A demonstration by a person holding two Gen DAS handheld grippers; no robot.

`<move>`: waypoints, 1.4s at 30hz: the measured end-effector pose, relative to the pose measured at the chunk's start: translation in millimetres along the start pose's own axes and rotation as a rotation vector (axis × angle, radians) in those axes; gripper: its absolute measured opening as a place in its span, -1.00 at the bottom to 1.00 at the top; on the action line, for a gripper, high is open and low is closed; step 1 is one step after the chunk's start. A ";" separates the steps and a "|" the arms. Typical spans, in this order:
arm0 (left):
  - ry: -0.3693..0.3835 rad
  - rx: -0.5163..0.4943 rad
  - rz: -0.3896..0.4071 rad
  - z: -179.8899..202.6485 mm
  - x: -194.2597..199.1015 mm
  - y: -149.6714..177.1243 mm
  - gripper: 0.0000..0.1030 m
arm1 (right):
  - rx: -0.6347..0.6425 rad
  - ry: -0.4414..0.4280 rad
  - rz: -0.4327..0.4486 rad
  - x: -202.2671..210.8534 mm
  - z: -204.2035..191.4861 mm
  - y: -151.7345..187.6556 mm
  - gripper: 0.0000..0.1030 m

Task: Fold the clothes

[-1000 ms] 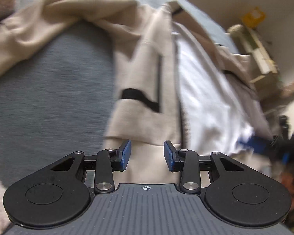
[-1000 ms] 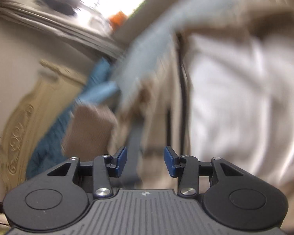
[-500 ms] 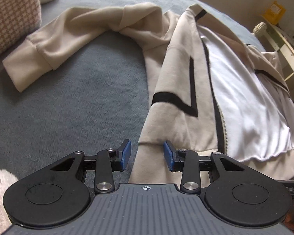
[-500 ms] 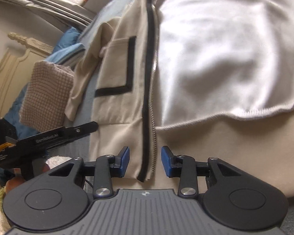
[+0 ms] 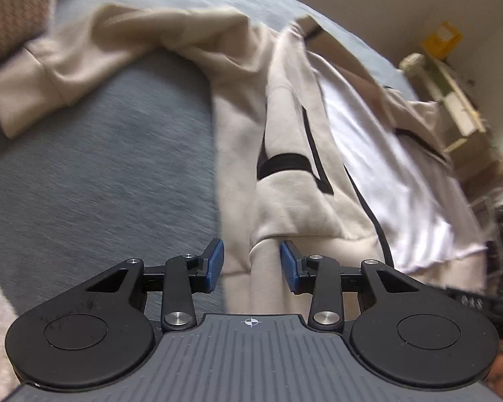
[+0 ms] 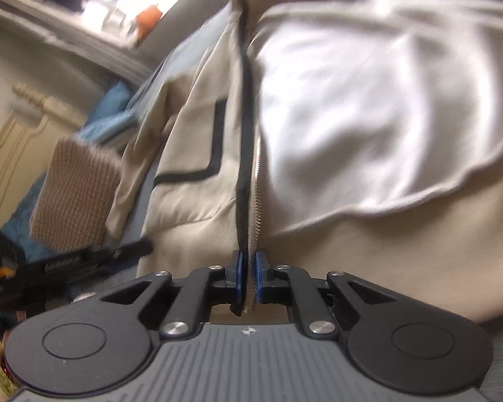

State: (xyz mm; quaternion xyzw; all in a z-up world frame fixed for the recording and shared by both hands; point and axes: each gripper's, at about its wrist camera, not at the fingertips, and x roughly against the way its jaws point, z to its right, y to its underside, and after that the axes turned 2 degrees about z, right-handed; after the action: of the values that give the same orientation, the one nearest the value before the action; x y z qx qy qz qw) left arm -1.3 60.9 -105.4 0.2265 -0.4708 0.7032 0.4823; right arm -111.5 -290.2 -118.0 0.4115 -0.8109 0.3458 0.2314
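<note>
Left wrist view: the left gripper point(image 5: 251, 264) is spread over the hem of the beige jacket point(image 5: 285, 201), which lies open on the grey bed point(image 5: 100, 184). Right wrist view: the right gripper point(image 6: 248, 276) is pinching the jacket's zipper point(image 6: 255, 207) edge at the hem.

The left claw point(image 5: 251, 266) at lower centre has its blue pads point(image 5: 216, 264) spread wide, while the right claw point(image 6: 248, 276) is pinched nearly closed.
</note>
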 end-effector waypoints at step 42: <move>-0.046 -0.122 -0.221 31.4 -48.6 30.6 -0.53 | -0.056 0.128 0.043 24.8 47.0 18.1 -0.85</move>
State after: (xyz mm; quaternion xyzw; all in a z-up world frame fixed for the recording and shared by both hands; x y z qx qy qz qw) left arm -11.8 7.8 -142.2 0.2635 -0.4958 0.6105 0.5587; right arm -144.4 -330.5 -139.0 0.3645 -0.8124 0.3534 0.2868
